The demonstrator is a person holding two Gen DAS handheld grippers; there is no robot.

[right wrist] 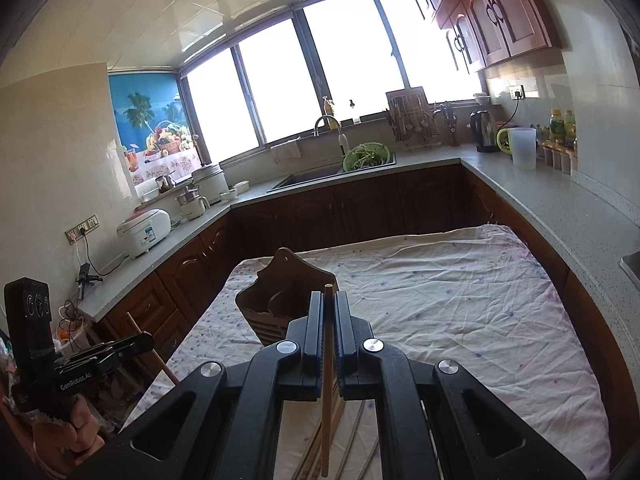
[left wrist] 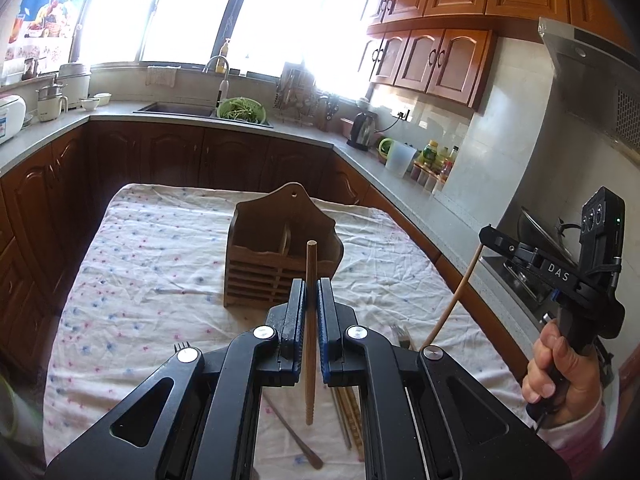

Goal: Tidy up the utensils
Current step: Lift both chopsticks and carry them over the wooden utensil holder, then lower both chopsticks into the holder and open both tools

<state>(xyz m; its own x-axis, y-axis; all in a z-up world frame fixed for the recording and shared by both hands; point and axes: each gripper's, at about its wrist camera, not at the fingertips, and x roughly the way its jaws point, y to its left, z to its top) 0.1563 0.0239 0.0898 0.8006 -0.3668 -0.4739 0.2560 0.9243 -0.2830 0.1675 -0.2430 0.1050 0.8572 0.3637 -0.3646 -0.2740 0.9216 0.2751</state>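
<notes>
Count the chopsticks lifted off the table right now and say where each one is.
2. One brown wooden chopstick is pinched upright in the left gripper; one pale wooden chopstick is pinched in the right gripper. More utensils lie on the cloth below, partly hidden.

"DAS" stands on the right gripper [left wrist: 490, 236]; "GenRobot.AI" on the left gripper [right wrist: 146, 340].

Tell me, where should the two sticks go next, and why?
Probably carry both forward over the wooden utensil holder. Each tool, left and right, is shut on one chopstick, lifted off the floral cloth; the holder stands just ahead.
</notes>
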